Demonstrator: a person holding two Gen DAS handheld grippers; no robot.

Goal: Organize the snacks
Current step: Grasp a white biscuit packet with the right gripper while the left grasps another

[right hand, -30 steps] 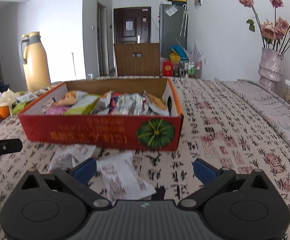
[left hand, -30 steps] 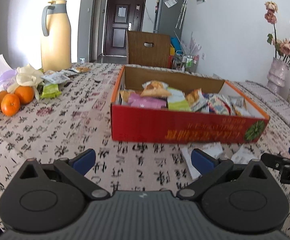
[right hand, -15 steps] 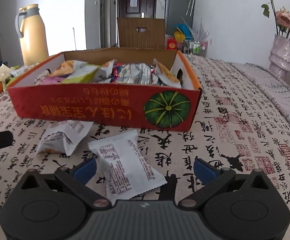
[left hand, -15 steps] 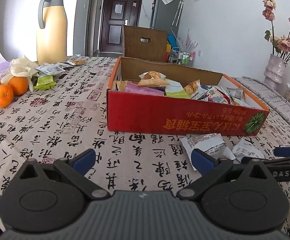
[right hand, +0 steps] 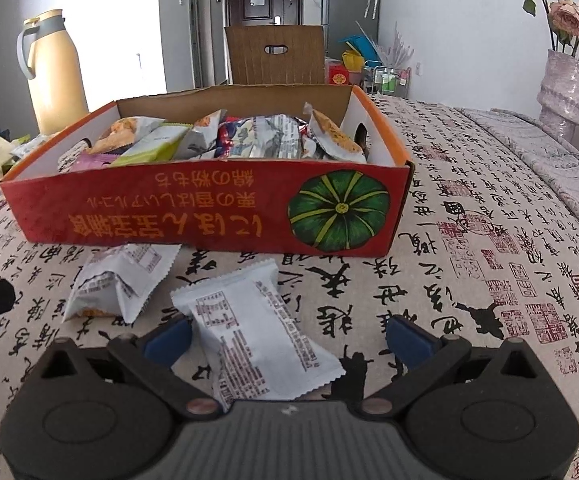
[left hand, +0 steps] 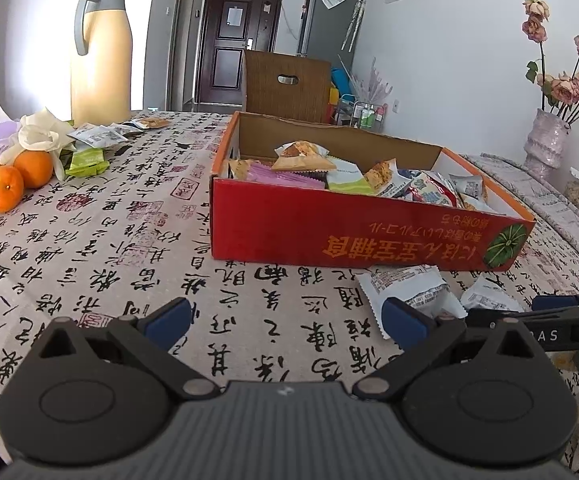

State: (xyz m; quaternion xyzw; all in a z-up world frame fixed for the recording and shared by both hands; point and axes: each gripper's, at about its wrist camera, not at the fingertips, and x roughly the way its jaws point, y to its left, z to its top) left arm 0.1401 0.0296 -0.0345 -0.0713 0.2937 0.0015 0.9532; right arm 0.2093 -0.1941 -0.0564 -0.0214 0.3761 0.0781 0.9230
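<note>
Both pairs of jaws stand wide open and hold nothing. The right gripper (right hand: 287, 336) sits low over the tablecloth (right hand: 469, 280) with a white snack packet (right hand: 257, 328) lying flat between its blue fingertips (right hand: 169, 336), nearer the left one; neither fingertip clearly touches it. The packet's long axis runs from the far left to the near right, its printed side up, its near end reaching under the gripper body and its far end pointing toward the red box (right hand: 209, 216).

A second white packet (right hand: 117, 284) lies just to the left, puffed and crumpled, its far edge right at the foot of the box's near wall. The box lies with its long side across the view, upside-down lettering and a green pumpkin picture on the near wall, and is filled with mixed snack packets (right hand: 249, 140).

The left gripper (left hand: 285, 320) points forward over bare cloth, level and near the table, to the left of the two loose packets; the crumpled one (left hand: 409, 292) lies just beyond its right fingertip. The right gripper's black finger shows at that view's right edge.

Far left stand a cream jug (left hand: 99, 56), oranges (left hand: 13, 180) and a few more packets (left hand: 93, 136); a vase of flowers (left hand: 545, 140) stands far right.
</note>
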